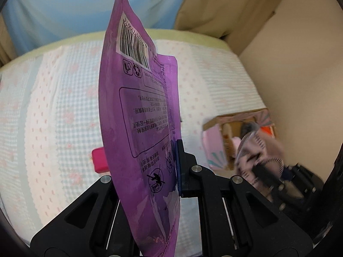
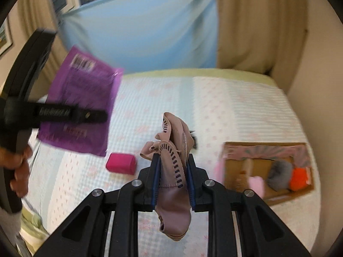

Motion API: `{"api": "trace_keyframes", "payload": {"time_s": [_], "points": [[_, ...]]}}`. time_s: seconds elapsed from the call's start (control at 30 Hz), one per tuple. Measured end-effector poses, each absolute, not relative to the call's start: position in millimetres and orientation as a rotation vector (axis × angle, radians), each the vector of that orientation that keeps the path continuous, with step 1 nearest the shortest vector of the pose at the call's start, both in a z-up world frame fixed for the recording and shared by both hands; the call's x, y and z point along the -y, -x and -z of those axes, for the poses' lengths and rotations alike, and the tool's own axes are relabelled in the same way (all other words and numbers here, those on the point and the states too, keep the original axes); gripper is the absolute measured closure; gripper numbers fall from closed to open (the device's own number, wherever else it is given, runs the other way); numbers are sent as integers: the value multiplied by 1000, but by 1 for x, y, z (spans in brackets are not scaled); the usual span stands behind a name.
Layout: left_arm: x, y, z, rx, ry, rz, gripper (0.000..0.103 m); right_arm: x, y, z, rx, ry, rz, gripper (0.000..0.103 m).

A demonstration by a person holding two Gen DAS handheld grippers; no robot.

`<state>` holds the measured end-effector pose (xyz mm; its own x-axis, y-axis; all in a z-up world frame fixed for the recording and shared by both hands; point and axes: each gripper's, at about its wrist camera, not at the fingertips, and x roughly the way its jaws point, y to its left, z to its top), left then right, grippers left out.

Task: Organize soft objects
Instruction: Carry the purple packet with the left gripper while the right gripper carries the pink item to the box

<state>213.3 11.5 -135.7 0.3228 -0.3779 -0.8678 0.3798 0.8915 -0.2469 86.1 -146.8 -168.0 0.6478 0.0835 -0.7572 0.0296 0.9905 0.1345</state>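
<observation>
Left gripper (image 1: 150, 171) clamps purple pouch (image 1: 141, 111); right gripper (image 2: 173, 180) clamps pink fabric (image 2: 174, 171). Magenta block (image 2: 121, 163) mid-bed (image 2: 246, 111), open cardboard box (image 2: 268, 147) near bed's right edge.

Was a home bedroom: bed (image 2: 246, 107) with pink-dotted quilted cover filled the middle, beige curtains (image 2: 242, 21) hung at 1 o'clock, blue sheet (image 2: 139, 32) over window at 12 o'clock, framed picture (image 2: 4, 36) at 9 o'clock.

Bed (image 2: 246, 107) w/ checked sheet, beige curtains (image 2: 242, 21), blue drape (image 2: 139, 32).
</observation>
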Motion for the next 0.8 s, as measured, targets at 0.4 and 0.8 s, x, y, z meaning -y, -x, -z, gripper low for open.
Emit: {"api": "trace_keyframes", "payload": {"time_s": [0.4,0.8], "points": [[85,-146,108,-1073,10,482,97,263,-43,124,-813,-171,40,82],[208,-112,168,-1156,92,459,97,398,-42,158,-902,-159,36,82]]}}
